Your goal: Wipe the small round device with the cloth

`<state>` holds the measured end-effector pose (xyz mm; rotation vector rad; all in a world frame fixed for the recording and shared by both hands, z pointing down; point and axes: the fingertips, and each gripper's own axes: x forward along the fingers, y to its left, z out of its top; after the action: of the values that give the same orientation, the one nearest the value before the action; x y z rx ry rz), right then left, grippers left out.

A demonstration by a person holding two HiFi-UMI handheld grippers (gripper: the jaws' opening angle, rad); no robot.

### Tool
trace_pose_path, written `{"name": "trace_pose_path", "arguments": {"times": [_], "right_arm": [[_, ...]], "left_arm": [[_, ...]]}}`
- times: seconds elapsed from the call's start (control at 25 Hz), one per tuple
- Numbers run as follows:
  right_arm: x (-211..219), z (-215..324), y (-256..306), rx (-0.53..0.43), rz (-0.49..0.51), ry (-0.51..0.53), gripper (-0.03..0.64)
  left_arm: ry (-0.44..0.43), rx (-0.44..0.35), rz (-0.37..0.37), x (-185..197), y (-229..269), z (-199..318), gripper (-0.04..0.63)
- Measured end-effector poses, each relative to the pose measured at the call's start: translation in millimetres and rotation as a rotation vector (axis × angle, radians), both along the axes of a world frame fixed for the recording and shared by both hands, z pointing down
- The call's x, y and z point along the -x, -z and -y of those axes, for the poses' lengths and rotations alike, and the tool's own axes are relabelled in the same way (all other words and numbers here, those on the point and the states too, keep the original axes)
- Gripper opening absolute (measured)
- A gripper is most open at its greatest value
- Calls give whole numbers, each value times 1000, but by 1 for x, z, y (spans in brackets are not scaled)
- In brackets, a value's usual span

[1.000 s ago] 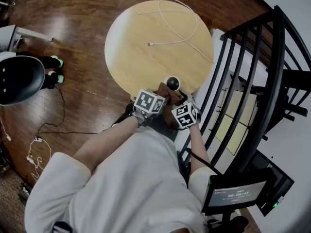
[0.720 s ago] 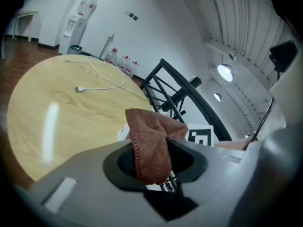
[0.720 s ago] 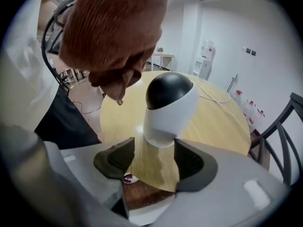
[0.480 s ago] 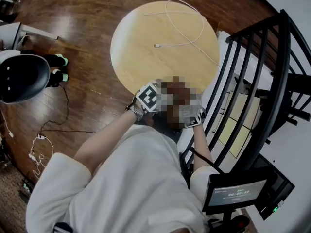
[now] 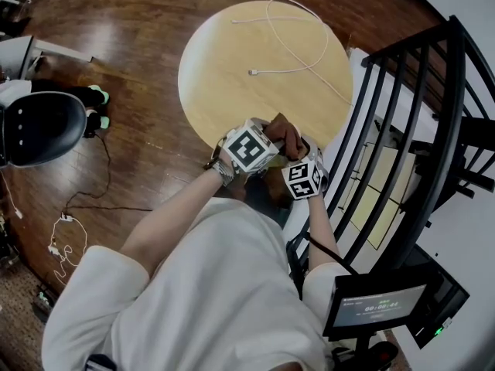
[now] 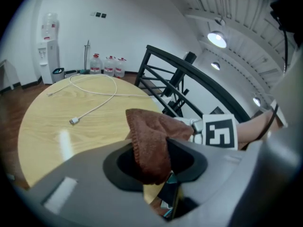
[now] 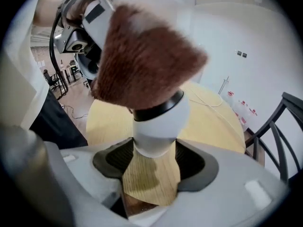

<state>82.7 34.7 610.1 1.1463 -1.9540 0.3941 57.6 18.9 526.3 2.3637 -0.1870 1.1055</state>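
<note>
At the near edge of the bench (image 5: 224, 91), the right hand-held gripper (image 7: 154, 161) grasps the white body of the small round device (image 7: 158, 122). Its jaws stand wide and have just been opening a little. The left hand-held gripper (image 6: 154, 163) is clenched on a brown cloth (image 6: 150, 134), which is draped over the device's top. Farther back, a white cable (image 5: 300, 52) lies on the bench.

Cloth (image 5: 285, 135): now draped over the small round device (image 7: 158, 126), whose dark top showed bare a second ago.
Left gripper (image 6: 156, 162): rolled and raised at the round table (image 5: 232, 68) edge.
Right gripper (image 7: 154, 159): jaws just opening wider, device between them.
</note>
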Motion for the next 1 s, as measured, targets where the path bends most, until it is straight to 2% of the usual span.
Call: {"name": "trace_pose_path", "arguments": {"times": [0.08,0.16,0.28,0.36,0.52,0.64,1.0], "right_arm": [[-1,0,-1,6,1,0,279],[-1,-1,-2,11,3,-2,279],[0,-1,-2,14,9,-9,279],[0,-1,-2,15,13,-12,279],[0,0,-1,17,12,-21,279],[1,1,-5,16,-18,9,221],[4,-1,-11,35,-28,13,221]], "left_arm": [[0,4,51,13,-8,-1,146],[-9,28,69,20,-13,-8,146],[-78,43,26,8,-4,-28,146],[-129,10,-2,-9,7,-35,146],[-174,-49,-1,-25,6,-25,147],[-119,-59,-9,-20,10,-5,146],[11,25,-40,-6,5,15,147]]}}
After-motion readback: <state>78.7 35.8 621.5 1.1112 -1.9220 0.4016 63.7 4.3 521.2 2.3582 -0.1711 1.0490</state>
